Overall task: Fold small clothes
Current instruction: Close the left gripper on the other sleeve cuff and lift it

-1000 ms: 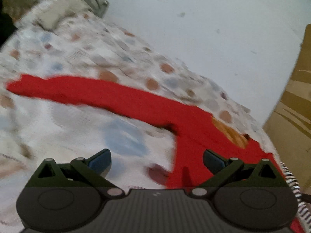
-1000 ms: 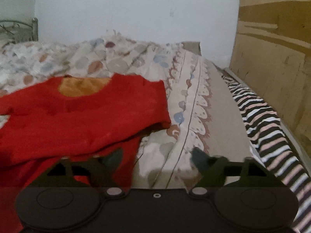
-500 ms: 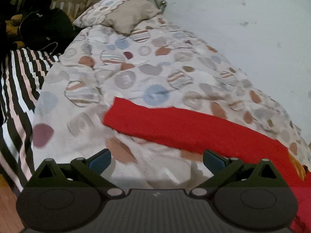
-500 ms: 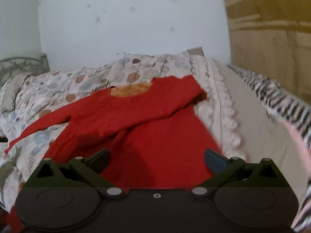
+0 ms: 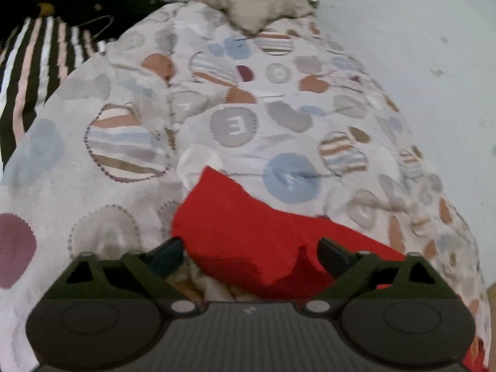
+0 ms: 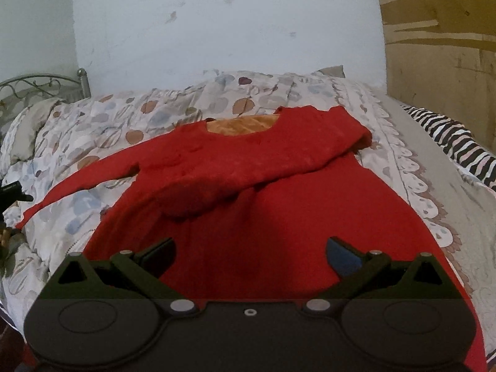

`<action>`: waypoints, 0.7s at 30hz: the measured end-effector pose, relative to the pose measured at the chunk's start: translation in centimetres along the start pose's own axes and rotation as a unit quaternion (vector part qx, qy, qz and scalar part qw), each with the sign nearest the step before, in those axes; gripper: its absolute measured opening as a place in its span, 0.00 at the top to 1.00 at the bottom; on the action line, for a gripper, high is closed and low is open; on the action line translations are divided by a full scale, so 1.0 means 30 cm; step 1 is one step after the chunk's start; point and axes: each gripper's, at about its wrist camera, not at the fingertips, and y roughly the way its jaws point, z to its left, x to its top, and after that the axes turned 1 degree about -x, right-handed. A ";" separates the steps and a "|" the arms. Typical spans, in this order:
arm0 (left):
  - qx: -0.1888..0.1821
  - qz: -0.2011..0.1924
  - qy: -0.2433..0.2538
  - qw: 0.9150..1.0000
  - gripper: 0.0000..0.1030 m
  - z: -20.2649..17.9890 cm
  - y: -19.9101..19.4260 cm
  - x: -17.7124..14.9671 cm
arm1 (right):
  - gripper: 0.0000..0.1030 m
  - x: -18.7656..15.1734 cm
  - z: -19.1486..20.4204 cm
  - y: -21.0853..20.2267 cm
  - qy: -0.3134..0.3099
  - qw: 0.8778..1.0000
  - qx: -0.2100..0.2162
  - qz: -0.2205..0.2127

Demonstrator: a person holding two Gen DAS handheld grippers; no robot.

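1. Red long-sleeved top (image 6: 279, 192) lies spread on the patterned quilt (image 6: 130, 114) of a bed, neckline toward the wall, orange lining showing at the collar.
2. The sleeve on the right of the right wrist view (image 6: 254, 170) is already folded across the chest, cuff end resting around mid-body. That is the one fold done.
3. The other sleeve (image 5: 248, 223) is not yet folded: it stretches straight out over the quilt, away from the body.
4. Left gripper (image 5: 251, 252) sits low over that sleeve's cuff end, jaws closing with the red cloth between them; the pads do not press on it yet, though the close fisheye view makes contact hard to judge.
5. Right gripper (image 6: 251, 252) hovers over the lower body of the top, jaws spread wide, gripping nothing.
6. Progress: early, roughly a third by my read. Left to do: bring the outstretched sleeve across, then fold the body up from the hem.
7. Pillow (image 5: 263, 3) and striped sheet (image 6: 458, 142) lie off to the sides, not involved.
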 end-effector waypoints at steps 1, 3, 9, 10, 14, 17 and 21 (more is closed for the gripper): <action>0.010 -0.004 -0.007 1.000 0.22 0.006 0.011 0.003 | 0.00 -0.002 0.002 0.003 -0.001 1.000 -0.001 0.002; 0.039 -0.008 -0.016 0.999 0.44 0.012 0.024 0.009 | 0.00 -0.008 0.004 0.011 -0.001 1.000 -0.003 0.007; 0.048 -0.034 -0.011 0.998 0.86 0.013 0.021 0.034 | 0.00 -0.027 0.006 0.019 0.004 1.000 -0.002 0.015; 0.047 -0.044 0.002 0.998 0.87 -0.003 0.011 0.036 | 0.00 -0.026 0.006 0.019 0.003 1.000 -0.001 0.014; 0.033 -0.095 0.088 0.991 0.90 -0.106 -0.048 0.044 | 0.00 -0.025 0.002 0.014 0.003 1.000 0.000 0.011; -0.005 -0.135 0.139 0.981 0.90 -0.218 -0.122 0.062 | 0.00 -0.024 -0.007 0.006 0.007 1.000 0.001 0.007; -0.080 -0.181 0.220 0.955 0.90 -0.427 -0.246 0.053 | 0.00 -0.019 -0.027 -0.015 0.018 1.000 -0.001 -0.006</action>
